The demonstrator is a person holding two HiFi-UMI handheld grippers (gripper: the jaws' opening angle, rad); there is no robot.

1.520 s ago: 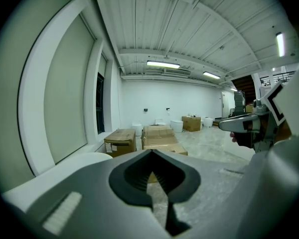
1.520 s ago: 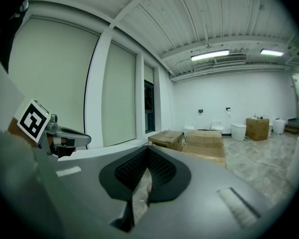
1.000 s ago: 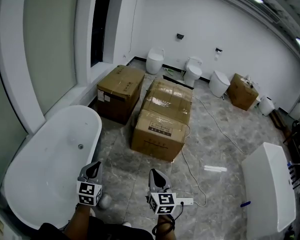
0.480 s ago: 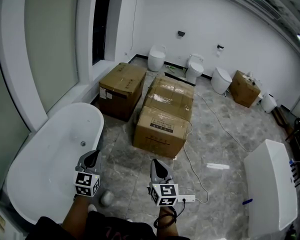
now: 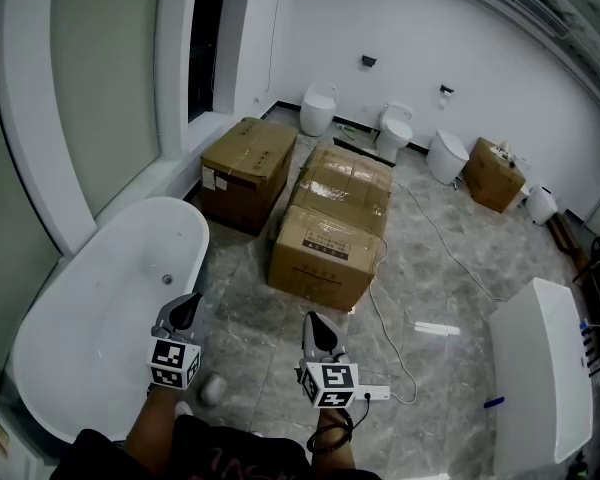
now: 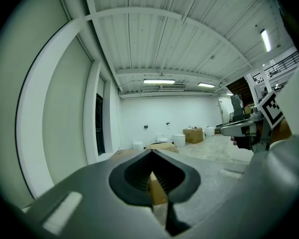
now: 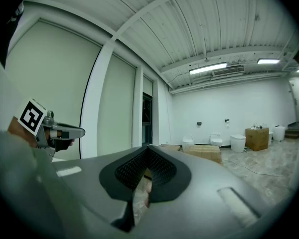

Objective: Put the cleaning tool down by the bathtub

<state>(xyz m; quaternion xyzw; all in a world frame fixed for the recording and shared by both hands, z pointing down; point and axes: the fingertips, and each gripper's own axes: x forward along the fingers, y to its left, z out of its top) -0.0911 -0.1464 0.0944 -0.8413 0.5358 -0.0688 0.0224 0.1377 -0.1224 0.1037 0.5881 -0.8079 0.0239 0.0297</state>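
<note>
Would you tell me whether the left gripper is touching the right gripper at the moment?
Apart. The head view shows a wide strip of grey floor between the left gripper and the right gripper.

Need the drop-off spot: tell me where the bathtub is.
Head view, lower left: the bathtub lies along the wall, right beside the left gripper, cardboard boxes beyond its far end.
</note>
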